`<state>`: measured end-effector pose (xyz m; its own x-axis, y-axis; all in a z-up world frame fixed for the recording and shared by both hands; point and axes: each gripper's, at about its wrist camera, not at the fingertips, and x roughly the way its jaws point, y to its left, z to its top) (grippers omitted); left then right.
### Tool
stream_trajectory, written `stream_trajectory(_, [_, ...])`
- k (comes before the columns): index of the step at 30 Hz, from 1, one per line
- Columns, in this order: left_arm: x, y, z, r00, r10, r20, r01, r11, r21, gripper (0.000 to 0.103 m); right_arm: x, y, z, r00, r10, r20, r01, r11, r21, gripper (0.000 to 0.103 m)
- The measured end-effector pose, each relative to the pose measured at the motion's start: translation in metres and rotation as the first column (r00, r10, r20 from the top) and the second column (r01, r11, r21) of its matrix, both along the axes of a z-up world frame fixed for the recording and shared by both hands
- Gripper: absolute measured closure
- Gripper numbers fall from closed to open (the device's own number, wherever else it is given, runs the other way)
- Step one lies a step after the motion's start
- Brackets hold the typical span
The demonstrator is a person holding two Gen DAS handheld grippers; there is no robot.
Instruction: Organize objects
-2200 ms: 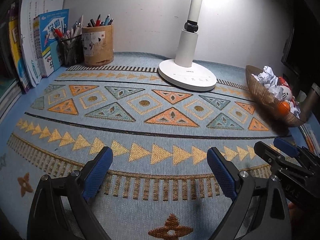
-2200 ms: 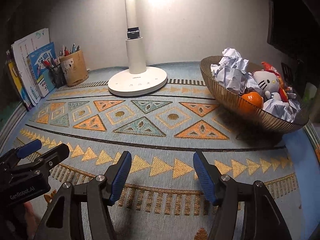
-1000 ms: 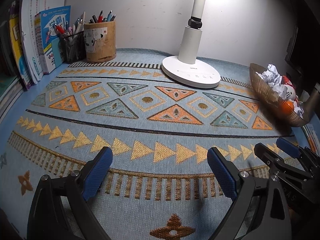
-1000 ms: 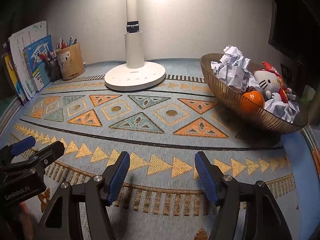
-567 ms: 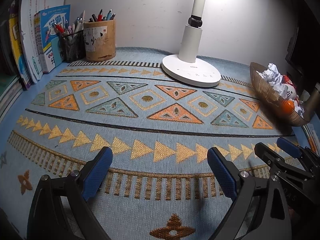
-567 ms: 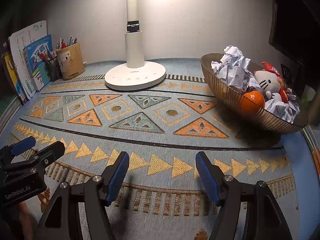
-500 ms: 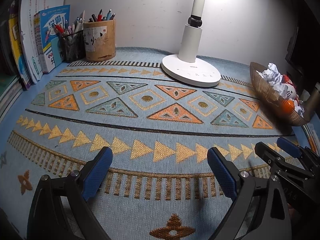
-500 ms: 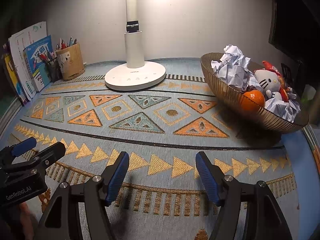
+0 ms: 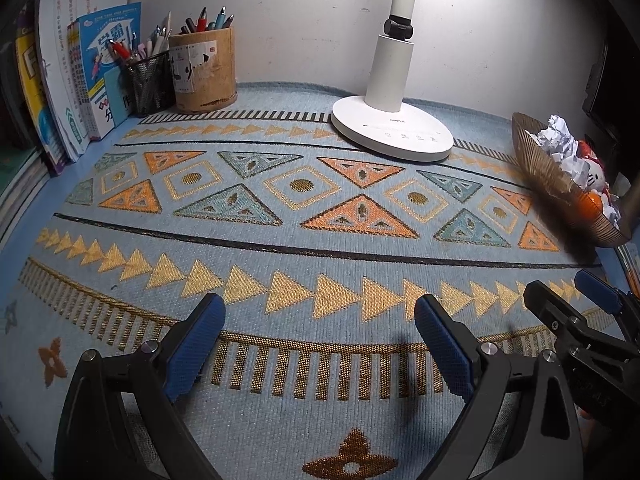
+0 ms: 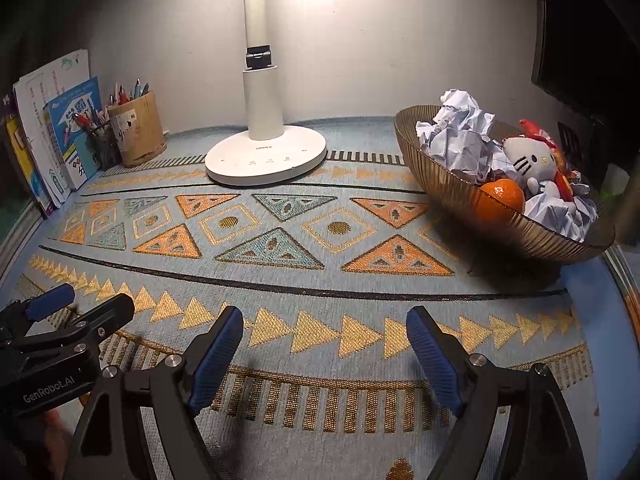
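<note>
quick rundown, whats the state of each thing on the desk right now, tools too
left tool: open, empty, over the mat
right tool: jaws opening, nothing between them
lamp: on, upright
bowl: upright, heaped full
paper balls: crumpled, in the bowl
orange: in the bowl, at the near wall
cat plush: in the bowl
pen cup: upright, full of pens
books: standing on edge
mat: flat

Black gripper arms, blue ribbed jaws, seemingly silver screws.
</note>
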<state>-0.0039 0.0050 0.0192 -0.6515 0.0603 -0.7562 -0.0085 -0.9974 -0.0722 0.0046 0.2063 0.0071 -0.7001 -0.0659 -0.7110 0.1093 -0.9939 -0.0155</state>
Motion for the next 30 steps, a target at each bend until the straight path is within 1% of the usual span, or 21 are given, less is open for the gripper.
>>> stream_trajectory(3, [-0.004, 0.002, -0.005, 0.999, 0.019, 0.036, -0.018, 0.999, -0.03, 0.007, -0.002, -0.001, -0.001, 1.0, 0.004, 0.014, -0.004, 1.0, 0.004, 0.021])
stream_trajectory(6, [-0.01, 0.002, -0.009, 0.996, 0.042, 0.075, -0.037, 0.998, -0.06, 0.007, -0.009, -0.001, -0.007, 0.998, 0.0, 0.069, 0.0, 1.0, -0.001, 0.021])
stream_trajectory(7, [-0.011, 0.003, -0.009, 0.996, 0.041, 0.08, -0.036, 0.997, -0.067, 0.006, -0.012, 0.0, -0.009, 0.995, 0.013, 0.097, -0.012, 1.0, -0.014, 0.021])
stream_trajectory(8, [-0.011, 0.004, -0.009, 0.996, 0.034, 0.087, -0.028, 0.997, -0.068, 0.002, -0.014, 0.001, -0.012, 0.992, 0.023, 0.125, -0.019, 0.999, -0.032, 0.021])
stream_trajectory(9, [-0.012, 0.004, -0.01, 0.995, 0.03, 0.097, -0.023, 0.997, -0.072, 0.0, -0.015, 0.003, -0.013, 0.99, 0.019, 0.139, -0.013, 0.999, -0.047, 0.021])
stream_trajectory(12, [-0.011, 0.003, -0.009, 0.994, 0.007, 0.105, 0.001, 0.997, -0.073, 0.0, -0.017, 0.009, -0.014, 0.987, -0.001, 0.162, 0.014, 0.997, -0.075, 0.02])
stream_trajectory(14, [-0.011, 0.003, -0.009, 0.995, 0.001, 0.096, 0.006, 0.997, -0.075, 0.0, -0.021, 0.008, -0.015, 0.985, 0.01, 0.172, 0.004, 0.997, -0.079, 0.014])
stream_trajectory(16, [-0.012, 0.003, -0.008, 0.996, 0.005, 0.094, 0.002, 0.997, -0.076, 0.0, -0.025, 0.002, -0.018, 0.981, 0.029, 0.191, -0.017, 0.998, -0.062, 0.0])
stream_trajectory(17, [-0.012, 0.003, -0.008, 0.996, 0.007, 0.091, 0.0, 0.997, -0.077, 0.0, -0.025, -0.003, -0.02, 0.98, 0.03, 0.196, -0.025, 0.999, -0.027, 0.0])
stream_trajectory(18, [-0.012, 0.002, -0.008, 0.996, 0.011, 0.091, -0.005, 0.998, -0.069, 0.0, -0.023, -0.008, -0.022, 0.979, 0.032, 0.199, -0.036, 0.999, 0.017, 0.0])
stream_trajectory(19, [-0.012, 0.002, -0.008, 0.996, 0.01, 0.091, -0.003, 0.997, -0.073, 0.0, -0.021, -0.01, -0.021, 0.983, 0.036, 0.183, -0.041, 0.999, 0.026, 0.0])
stream_trajectory(22, [-0.012, 0.002, -0.009, 0.996, 0.01, 0.084, -0.003, 0.997, -0.073, 0.0, -0.011, -0.007, -0.023, 0.988, 0.022, 0.15, -0.023, 1.0, 0.005, 0.0])
stream_trajectory(30, [-0.011, 0.002, -0.01, 0.996, 0.009, 0.085, -0.003, 0.997, -0.073, 0.0, -0.007, -0.008, -0.023, 0.988, 0.021, 0.15, -0.023, 1.0, 0.007, 0.0])
